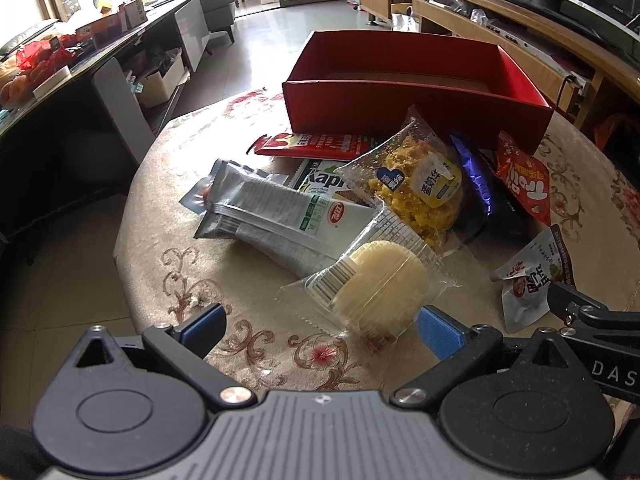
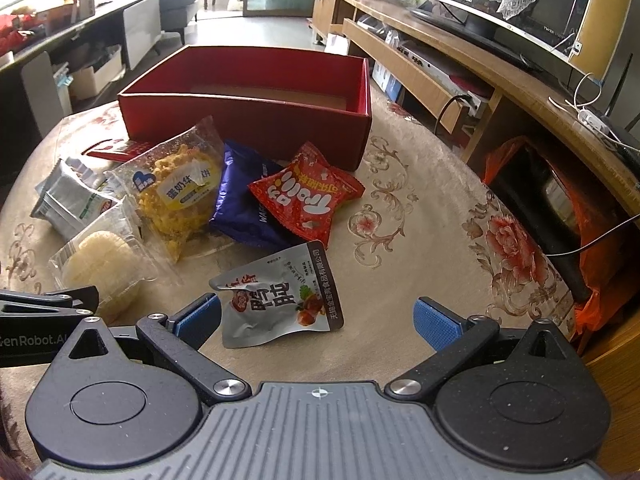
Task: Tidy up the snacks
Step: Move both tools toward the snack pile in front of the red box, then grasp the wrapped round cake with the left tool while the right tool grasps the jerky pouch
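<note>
A red open box (image 1: 400,108) (image 2: 248,116) stands at the far side of the round table, with nothing visible inside. Snack packs lie in front of it. A clear-wrapped pale round cake (image 1: 376,284) (image 2: 100,264) lies just ahead of my left gripper (image 1: 320,328), which is open and empty. A silver pouch (image 2: 280,296) (image 1: 532,280) lies between the open fingers of my right gripper (image 2: 318,320), untouched. Further off lie a yellow crumbly pack (image 1: 416,188) (image 2: 180,192), a blue pack (image 2: 244,204), a red pack (image 2: 308,196) and a white-green pack (image 1: 288,216).
The table has a beige floral cloth (image 2: 400,208). A wooden TV stand (image 2: 480,64) with a television runs along the right. A dark sideboard (image 1: 60,92) stands at the left. An orange bag (image 2: 560,208) sits beside the table at the right.
</note>
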`<state>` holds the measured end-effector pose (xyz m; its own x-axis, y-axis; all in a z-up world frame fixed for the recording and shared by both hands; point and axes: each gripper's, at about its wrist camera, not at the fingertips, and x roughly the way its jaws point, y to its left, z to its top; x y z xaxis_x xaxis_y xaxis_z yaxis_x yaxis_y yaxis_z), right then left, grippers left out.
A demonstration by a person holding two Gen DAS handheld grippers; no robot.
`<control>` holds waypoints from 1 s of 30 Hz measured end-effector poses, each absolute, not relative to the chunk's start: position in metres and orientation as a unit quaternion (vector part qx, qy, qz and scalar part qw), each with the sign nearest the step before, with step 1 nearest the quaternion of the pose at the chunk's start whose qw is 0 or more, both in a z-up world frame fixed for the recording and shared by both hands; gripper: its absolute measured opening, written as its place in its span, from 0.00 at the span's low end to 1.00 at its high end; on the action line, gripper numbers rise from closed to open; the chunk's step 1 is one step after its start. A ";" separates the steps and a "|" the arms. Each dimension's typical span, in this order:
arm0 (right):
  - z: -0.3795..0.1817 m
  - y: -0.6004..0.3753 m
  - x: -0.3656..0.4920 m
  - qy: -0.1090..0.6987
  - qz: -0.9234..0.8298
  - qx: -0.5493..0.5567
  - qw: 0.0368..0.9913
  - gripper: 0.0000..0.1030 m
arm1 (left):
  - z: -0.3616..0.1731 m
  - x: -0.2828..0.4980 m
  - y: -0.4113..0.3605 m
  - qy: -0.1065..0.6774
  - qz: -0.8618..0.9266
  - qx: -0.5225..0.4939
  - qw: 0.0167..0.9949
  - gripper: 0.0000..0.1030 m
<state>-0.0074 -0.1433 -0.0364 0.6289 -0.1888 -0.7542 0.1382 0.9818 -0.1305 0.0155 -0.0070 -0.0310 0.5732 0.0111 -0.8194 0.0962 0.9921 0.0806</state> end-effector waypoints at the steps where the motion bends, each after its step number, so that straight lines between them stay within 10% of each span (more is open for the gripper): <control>1: -0.037 -0.144 -0.007 0.423 -0.089 -0.026 0.901 1.00 | -0.031 0.017 -0.008 0.461 -0.026 0.060 0.885 0.97; 30: -0.039 -0.186 0.013 0.462 -0.088 0.045 0.881 1.00 | -0.060 0.057 -0.046 0.485 -0.088 0.168 0.854 0.98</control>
